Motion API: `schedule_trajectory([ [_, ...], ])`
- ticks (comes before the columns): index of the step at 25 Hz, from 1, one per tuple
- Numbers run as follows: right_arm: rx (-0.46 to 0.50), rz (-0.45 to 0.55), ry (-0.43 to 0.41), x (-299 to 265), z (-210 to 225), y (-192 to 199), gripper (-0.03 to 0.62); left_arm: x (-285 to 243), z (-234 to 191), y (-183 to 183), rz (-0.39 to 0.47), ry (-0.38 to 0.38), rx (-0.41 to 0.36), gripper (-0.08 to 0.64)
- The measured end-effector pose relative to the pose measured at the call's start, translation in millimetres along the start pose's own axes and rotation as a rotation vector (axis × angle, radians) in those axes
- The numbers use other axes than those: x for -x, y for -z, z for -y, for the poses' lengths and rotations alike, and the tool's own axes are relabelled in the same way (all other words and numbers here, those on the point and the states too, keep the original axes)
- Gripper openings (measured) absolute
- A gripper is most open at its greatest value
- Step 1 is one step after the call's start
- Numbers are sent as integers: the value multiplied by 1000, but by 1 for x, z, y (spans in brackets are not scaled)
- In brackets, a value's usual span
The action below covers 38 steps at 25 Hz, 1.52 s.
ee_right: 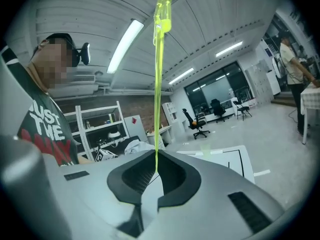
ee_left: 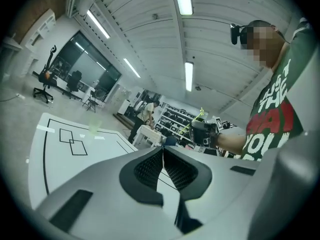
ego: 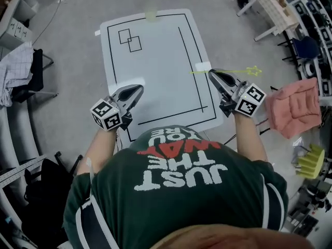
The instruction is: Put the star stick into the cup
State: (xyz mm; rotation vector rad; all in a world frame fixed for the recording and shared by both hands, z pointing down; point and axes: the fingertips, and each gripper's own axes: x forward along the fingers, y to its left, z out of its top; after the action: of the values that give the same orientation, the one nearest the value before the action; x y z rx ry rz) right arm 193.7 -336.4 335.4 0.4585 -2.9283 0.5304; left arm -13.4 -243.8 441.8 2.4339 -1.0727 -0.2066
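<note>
Yellow-green star stick (ego: 236, 71) is pinched in the clenched tips of the right gripper (ego: 211, 74) — its star end juts toward three o'clock, past the edge of the white mat (ego: 155, 61). Left gripper (ego: 138, 89) — jaws pressed together on nothing — hovers at the mat's seven o'clock corner.

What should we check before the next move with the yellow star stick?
1. Star stick held: ok. The right claw is shut on its thin shaft.
2. Stick straight in the grip: ok. In the right gripper view it runs straight out from between the jaws.
3. Stick's far end free: ok. It pokes out past the table edge and seems to touch nothing.
4. Left claw out of the way: ok. It is shut with nothing in it, over the table's other side.
5. Cup in sight: not ok. No view shows a cup, so find it first.
</note>
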Motion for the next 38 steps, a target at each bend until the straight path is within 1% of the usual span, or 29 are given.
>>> schedule_trajectory([
  [5, 11, -4, -93, -36, 73, -11, 43, -29, -33, -9, 30, -146, -33, 17],
  [8, 56, -26, -141, -60, 115, -22, 43, -46, -54, -20, 57, -227, -37, 17],
  [11, 104, -47, -151, -88, 153, -33, 43, -59, -81, -34, 68, -287, -44, 17],
  [13, 121, -60, -151, -110, 174, -38, 42, -66, -102, -48, 78, -310, -56, 16],
  [17, 137, -82, -160, -152, 200, -46, 42, -82, -146, -67, 100, -316, -73, 15],
  [24, 135, -81, -148, -221, 248, -52, 42, -111, -224, -78, 100, -287, -76, 15],
  [33, 159, -93, -171, -311, 301, -44, 42, -156, -313, -71, 94, -256, -67, 15],
  [38, 175, -111, -189, -351, 329, -30, 42, -183, -352, -62, 92, -247, -83, 15],
])
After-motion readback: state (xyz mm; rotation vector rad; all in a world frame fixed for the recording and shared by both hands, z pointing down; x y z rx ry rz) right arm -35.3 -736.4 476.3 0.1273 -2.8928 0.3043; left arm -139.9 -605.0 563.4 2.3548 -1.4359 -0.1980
